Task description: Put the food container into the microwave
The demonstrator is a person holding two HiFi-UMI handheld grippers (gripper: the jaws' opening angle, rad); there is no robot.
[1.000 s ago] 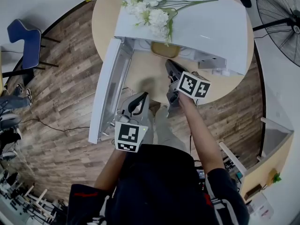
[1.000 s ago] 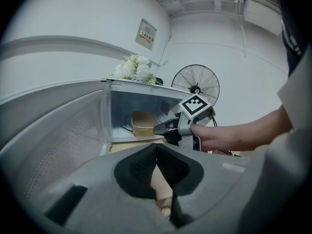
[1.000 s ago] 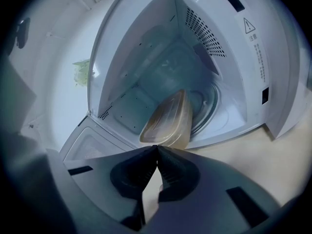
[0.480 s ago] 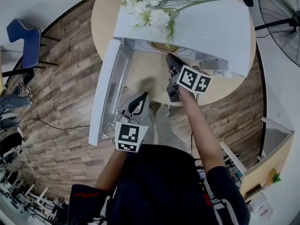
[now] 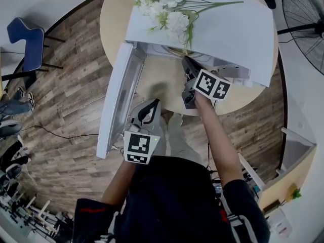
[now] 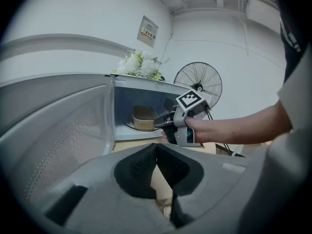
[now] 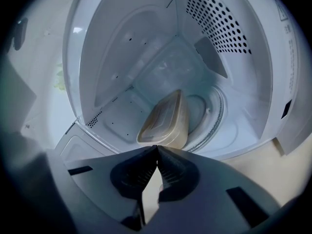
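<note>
A white microwave (image 5: 228, 29) is seen on a round wooden table (image 5: 162, 85), with its door (image 5: 114, 105) swung fully open at its left side and a bunch of white flowers (image 5: 169, 9) laid on its top. The food container (image 7: 165, 121), a beige tub with a clear lid, is found inside the microwave, resting on the glass turntable (image 7: 214, 116) towards the front of the cavity. The right gripper (image 5: 187, 65) is held at the mouth of the microwave, just in front of the container and apart from it; its jaws are pressed together with nothing between them. The left gripper (image 5: 154, 103) is held well back from the microwave, beside the outer edge of the open door, and its jaws are likewise closed on nothing.
</note>
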